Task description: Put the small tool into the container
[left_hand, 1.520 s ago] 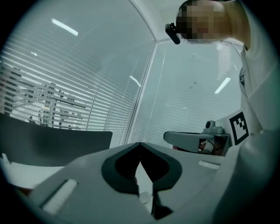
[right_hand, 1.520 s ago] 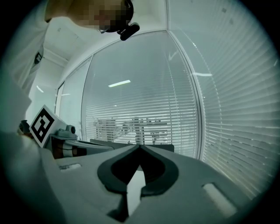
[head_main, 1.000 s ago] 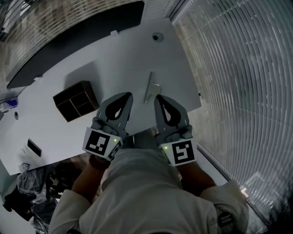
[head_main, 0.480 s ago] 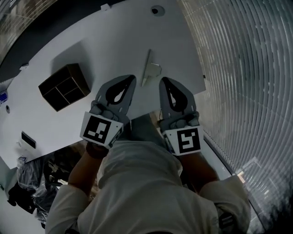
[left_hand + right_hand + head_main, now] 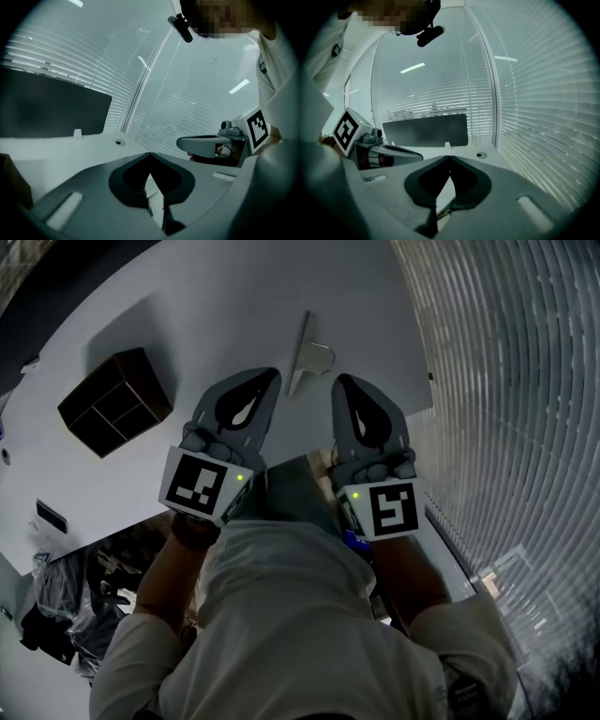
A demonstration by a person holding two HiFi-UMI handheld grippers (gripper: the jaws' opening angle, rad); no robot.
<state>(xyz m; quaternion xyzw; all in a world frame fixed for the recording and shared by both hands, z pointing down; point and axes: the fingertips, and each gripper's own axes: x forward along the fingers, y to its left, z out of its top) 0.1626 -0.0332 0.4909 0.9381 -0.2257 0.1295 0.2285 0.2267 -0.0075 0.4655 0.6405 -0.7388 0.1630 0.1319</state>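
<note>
Fingers [image 5: 251, 399] nearer small tool [image 5: 307, 356] (just ahead)

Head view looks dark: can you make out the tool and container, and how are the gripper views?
Head view: dim and bluish, yet the small tool and dark container stand out on the pale table. Left gripper view: strong fisheye curving, blinds bright. Right gripper view: same curving, dark vignette corners.

The head camera stares steeply down at the table [image 5: 356, 296]. Both gripper views skim low across it, one showing the right gripper [image 5: 185, 143] at three o'clock, the other the left gripper [image 5: 415, 155] at nine.
</note>
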